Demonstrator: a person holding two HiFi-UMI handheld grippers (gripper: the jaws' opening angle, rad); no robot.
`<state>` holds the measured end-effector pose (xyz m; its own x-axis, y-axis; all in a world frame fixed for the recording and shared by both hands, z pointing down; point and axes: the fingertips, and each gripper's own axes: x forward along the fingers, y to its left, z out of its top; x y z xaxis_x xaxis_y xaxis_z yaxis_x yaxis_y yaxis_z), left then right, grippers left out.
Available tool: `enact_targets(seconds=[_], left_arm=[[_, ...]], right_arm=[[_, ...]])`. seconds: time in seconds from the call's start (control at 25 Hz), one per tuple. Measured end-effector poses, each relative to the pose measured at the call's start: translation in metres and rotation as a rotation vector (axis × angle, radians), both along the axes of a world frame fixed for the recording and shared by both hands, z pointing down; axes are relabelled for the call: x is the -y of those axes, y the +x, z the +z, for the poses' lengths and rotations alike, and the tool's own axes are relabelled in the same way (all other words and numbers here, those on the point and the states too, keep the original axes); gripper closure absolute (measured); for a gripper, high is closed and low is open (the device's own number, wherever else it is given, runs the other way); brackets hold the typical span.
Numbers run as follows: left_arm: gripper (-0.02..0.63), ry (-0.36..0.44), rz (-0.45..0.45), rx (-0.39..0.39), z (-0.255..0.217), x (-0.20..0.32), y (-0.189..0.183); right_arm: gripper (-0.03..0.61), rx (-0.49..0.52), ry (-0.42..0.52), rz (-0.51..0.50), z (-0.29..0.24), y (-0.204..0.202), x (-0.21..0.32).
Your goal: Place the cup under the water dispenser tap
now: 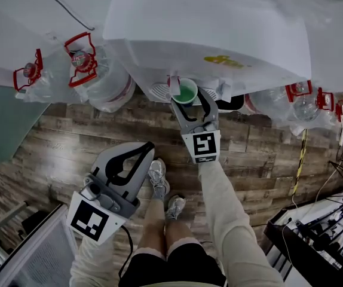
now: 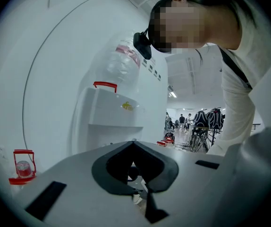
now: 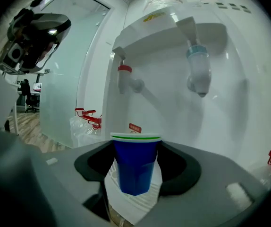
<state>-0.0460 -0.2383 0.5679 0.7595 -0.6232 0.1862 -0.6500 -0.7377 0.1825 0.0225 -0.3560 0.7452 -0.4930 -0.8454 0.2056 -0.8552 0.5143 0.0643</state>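
White water dispenser [image 3: 211,79] front, blue cup [image 3: 135,167] between right gripper [image 3: 138,170] jaws

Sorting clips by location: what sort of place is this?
Likely an office or lab water corner: a white dispenser, spare water jugs on wood-look floor, an open hall with people beyond.

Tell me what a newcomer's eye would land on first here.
First, the blue cup clamped in the right gripper, held up to the white water dispenser below its red tap and blue tap. Next, the left gripper, shut and empty, low over the wood floor. Big water bottles with red handles sit beside the dispenser.
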Motion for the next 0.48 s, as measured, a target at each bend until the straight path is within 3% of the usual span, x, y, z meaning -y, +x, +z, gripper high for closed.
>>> enact_targets(seconds=[0.2,0.48], left_arm=[[0.607,-0.013,-0.010,0.003,0.008,0.004,-0.002],[0.607,-0.020,-0.006,0.001,0.013,0.006,0.000]], right_arm=[[0.285,-0.075,-0.011,-0.074,0.019,-0.013,0.003],[0.285,-0.096,-0.040,-0.046,0.035,0.007,0.001]])
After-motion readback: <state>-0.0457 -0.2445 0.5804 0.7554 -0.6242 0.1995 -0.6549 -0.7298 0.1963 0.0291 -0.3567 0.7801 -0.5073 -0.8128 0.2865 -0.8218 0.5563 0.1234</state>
